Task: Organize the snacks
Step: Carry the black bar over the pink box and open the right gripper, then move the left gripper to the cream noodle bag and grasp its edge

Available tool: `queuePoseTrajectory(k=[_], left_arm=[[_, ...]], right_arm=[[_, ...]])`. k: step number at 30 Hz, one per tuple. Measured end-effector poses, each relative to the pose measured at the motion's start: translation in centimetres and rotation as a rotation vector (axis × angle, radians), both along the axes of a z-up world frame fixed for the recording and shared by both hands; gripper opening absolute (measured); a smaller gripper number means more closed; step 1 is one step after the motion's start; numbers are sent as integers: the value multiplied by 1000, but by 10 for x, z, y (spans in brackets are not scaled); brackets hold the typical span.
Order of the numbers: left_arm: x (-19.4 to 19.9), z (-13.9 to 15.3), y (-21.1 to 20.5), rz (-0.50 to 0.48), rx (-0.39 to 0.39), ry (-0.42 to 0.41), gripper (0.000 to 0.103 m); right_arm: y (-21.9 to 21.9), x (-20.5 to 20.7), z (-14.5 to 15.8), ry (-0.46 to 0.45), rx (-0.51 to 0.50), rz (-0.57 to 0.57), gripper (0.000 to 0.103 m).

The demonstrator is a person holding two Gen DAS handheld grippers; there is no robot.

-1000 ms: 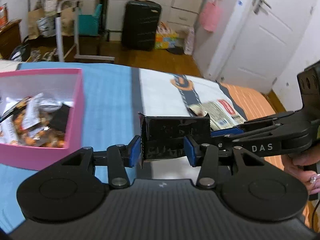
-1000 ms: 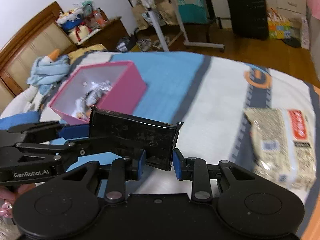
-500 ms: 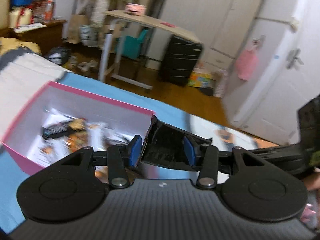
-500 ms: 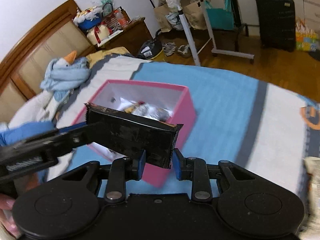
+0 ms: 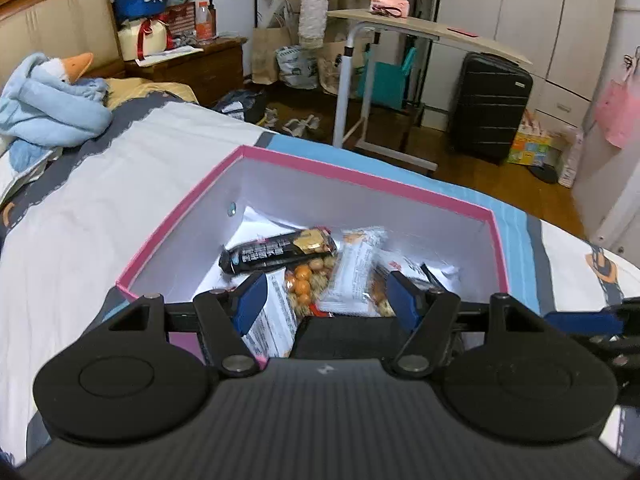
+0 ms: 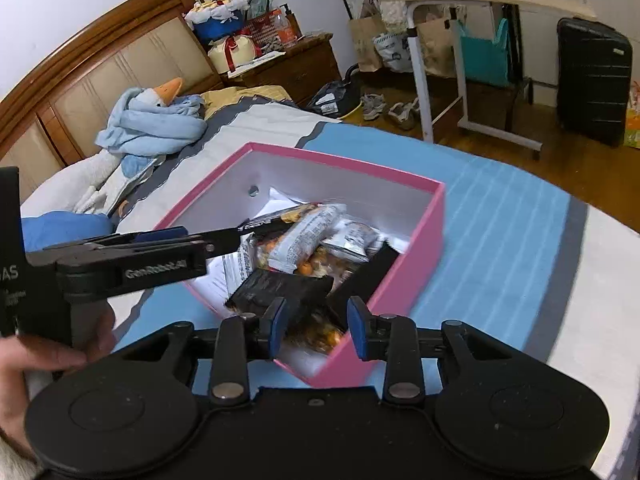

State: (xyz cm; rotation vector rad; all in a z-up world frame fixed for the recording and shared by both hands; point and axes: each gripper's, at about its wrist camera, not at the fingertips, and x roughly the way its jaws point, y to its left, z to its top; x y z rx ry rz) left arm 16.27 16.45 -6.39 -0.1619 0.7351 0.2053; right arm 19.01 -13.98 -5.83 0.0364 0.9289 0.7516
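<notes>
A pink box on the bed holds several snack packets. The long black packet lies inside it on the other snacks, near the front wall; in the left wrist view its dark edge shows low between the fingers. My left gripper hangs over the box with its jaws opening and its pads clear of the packet. Over the box's near corner, my right gripper also has its jaws opening, the packet just ahead of its left pad, not pressed.
A blue blanket with a goose plush lies by the wooden headboard. A person's hand holds the left gripper's handle. Beyond the bed stand a rolling table, a black suitcase and a nightstand.
Both grippers carried the black packet leftward from the bare bed to over the pink box, then spread their jaws. The packet has left both grips and now lies in the box.
</notes>
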Motion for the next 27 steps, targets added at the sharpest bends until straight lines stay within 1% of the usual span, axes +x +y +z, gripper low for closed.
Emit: queuePoseTrajectory(k=[3,6,7,8,10,13,15,18,20,21,23,24,26,27], left_arm=[[-6,11,-4,-36,-29,1,65],[-17,29,-24,-87,-25,-3,67],[-23,34,-32,-97,-15,3,68],[-26,38,-39,-106,-2,12,70],[-34,48,-57,-133,14,25,71],[-39,60,-85,-205,12,43,73],[-35,67,-105,-269,9,69,74],[-30,79,-133,-349,-29,91,74],[-28,84,-151,-399,-64,92,76],[-27,86,-161,-420,-82,94,77],[-23,85,-183,-458,-106,98,77],[-19,83,-194,-474,-112,101,77],[-11,76,-215,-495,-110,112,77],[-8,73,-224,-495,-113,117,77]], right_arm=[[-20,-13,16,-47,-35,-19,47],[-35,-25,37,-110,-77,-13,53],[-43,-31,45,-131,-83,-17,58],[-49,-35,52,-149,-88,-23,66],[-64,-47,63,-197,-103,-31,73],[-91,-64,75,-275,-106,-23,73],[-107,-70,81,-300,-116,-39,74],[-130,-78,95,-359,-168,-56,74],[-149,-84,101,-381,-168,-55,79],[-159,-87,103,-388,-163,-56,81],[-182,-91,102,-408,-152,-58,88],[-189,-93,100,-417,-152,-58,89],[-207,-91,89,-434,-155,-58,97],[-213,-89,82,-432,-168,-71,98]])
